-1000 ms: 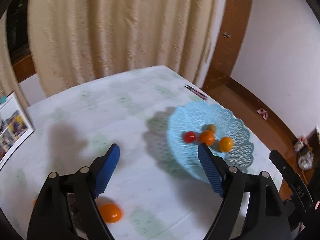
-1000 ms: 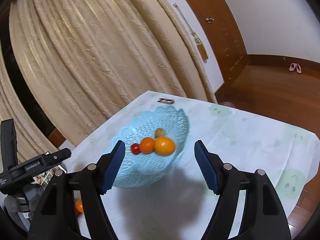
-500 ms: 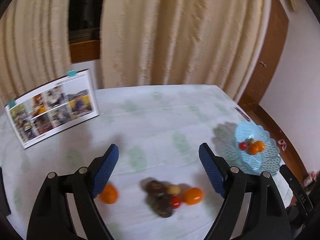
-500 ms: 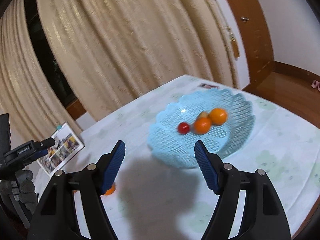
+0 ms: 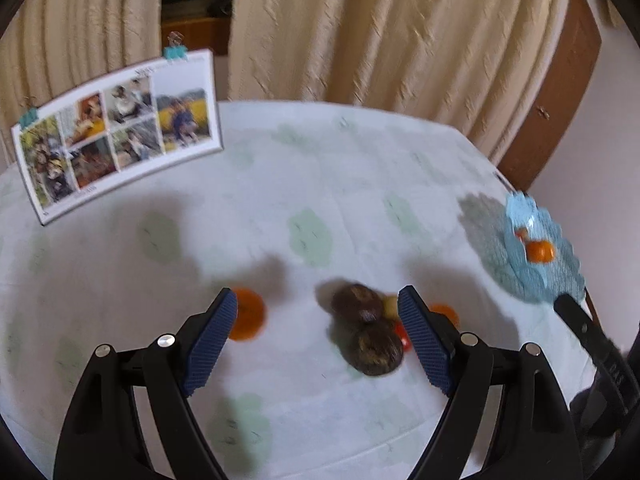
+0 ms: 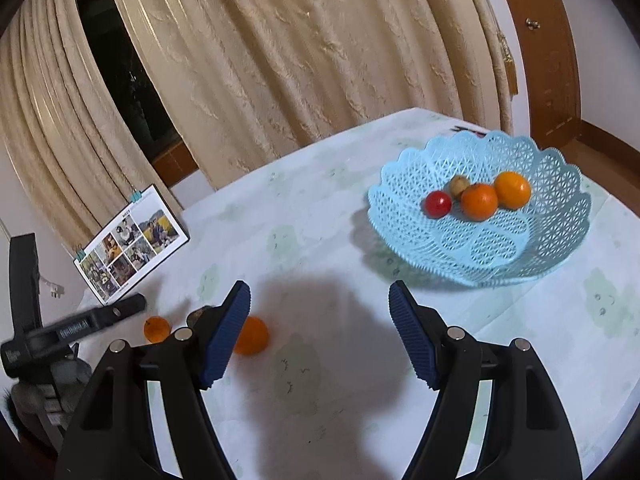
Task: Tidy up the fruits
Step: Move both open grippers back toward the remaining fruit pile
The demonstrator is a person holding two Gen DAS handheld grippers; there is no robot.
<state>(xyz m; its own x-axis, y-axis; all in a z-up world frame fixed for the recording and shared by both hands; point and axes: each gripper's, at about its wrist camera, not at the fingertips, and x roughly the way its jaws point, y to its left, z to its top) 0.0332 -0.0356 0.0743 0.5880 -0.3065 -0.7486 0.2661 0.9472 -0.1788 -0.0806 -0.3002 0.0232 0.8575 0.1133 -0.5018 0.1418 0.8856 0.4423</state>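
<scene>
A light blue lattice basket (image 6: 532, 256) (image 5: 560, 276) stands on the table's right side and holds two oranges (image 6: 479, 201), a red tomato (image 6: 437, 204) and a small brown fruit (image 6: 458, 185). Loose on the cloth lie two dark brown fruits (image 5: 368, 332), a small yellow one (image 5: 391, 306), a red tomato (image 5: 403, 339) and two oranges (image 5: 247, 314) (image 5: 445, 314). My left gripper (image 5: 318, 340) is open and empty, just above the loose fruit. My right gripper (image 6: 320, 332) is open and empty, left of the basket, near a loose orange (image 6: 252, 335).
A photo calendar (image 5: 116, 132) (image 6: 130, 244) stands at the table's far left. Cream curtains (image 6: 280, 60) hang behind the table. A wooden door (image 5: 556, 96) and floor lie beyond the right edge. The table (image 5: 280, 200) wears a white cloth with pale green prints.
Both grippers have swung left, away from the basket. The left one now faces the loose fruit, closer than before. The calendar has come into both views.
</scene>
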